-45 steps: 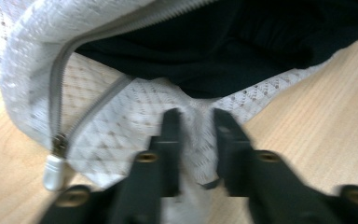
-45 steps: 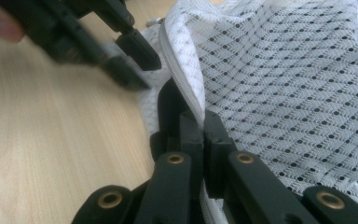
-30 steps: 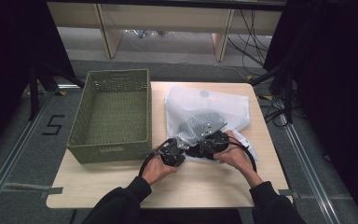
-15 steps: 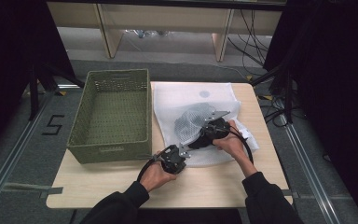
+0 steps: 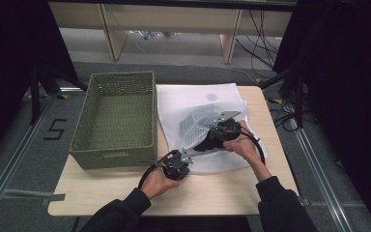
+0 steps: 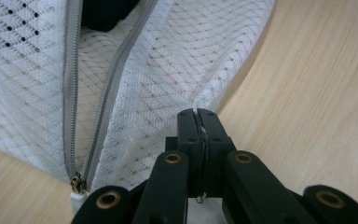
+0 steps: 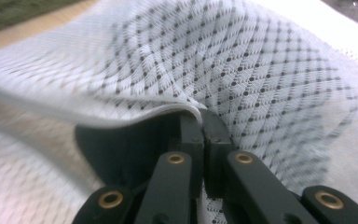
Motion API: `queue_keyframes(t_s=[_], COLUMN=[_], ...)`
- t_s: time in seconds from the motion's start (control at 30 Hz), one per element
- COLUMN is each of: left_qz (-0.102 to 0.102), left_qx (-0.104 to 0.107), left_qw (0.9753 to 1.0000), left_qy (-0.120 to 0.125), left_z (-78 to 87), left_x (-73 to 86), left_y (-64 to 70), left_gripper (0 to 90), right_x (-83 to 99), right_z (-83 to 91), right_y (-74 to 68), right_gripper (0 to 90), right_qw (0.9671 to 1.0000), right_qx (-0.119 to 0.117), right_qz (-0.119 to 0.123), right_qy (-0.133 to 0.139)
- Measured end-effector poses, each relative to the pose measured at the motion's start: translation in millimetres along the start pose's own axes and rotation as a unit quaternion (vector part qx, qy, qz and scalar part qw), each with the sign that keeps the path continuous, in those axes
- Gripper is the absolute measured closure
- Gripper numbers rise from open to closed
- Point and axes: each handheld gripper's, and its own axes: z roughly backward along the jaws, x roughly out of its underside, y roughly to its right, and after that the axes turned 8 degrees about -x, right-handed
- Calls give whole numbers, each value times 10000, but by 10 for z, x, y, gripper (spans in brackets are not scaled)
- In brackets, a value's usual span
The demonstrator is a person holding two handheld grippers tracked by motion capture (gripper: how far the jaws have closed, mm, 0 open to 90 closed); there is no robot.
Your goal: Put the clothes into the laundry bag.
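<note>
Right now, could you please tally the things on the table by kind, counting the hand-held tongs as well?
White mesh laundry bag: 1
Green basket: 1
Dark item inside the bag, kind unclear: 1
Tongs: 2, the left tongs and the right tongs, both shut on the bag's mesh
Total: 5

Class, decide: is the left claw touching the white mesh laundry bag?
Touching. The left gripper view shows the left claw shut, pinching the mesh laundry bag's lower edge between its tips.
</note>
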Motion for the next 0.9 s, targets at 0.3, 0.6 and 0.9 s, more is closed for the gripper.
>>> queue_keyframes(t_s=[0.3, 0.6, 0.9], left_qz=[36, 147, 31], left_qx=[-40, -163, -114], left_qw=[9999, 9998, 9998], left_qy=[-85, -35, 180], left_z=[35, 56, 149], left_x=[90, 172, 197], left_y=[-63, -105, -71], left_gripper=[878, 861, 755], right_x=[54, 316, 409], right_z=[458, 387, 235], right_y=[-270, -478, -508], right_gripper=[900, 900, 834], right_qw=[9980, 9940, 9939], right_qx=[-349, -788, -774], right_qz=[521, 644, 528], right_qy=[84, -403, -590])
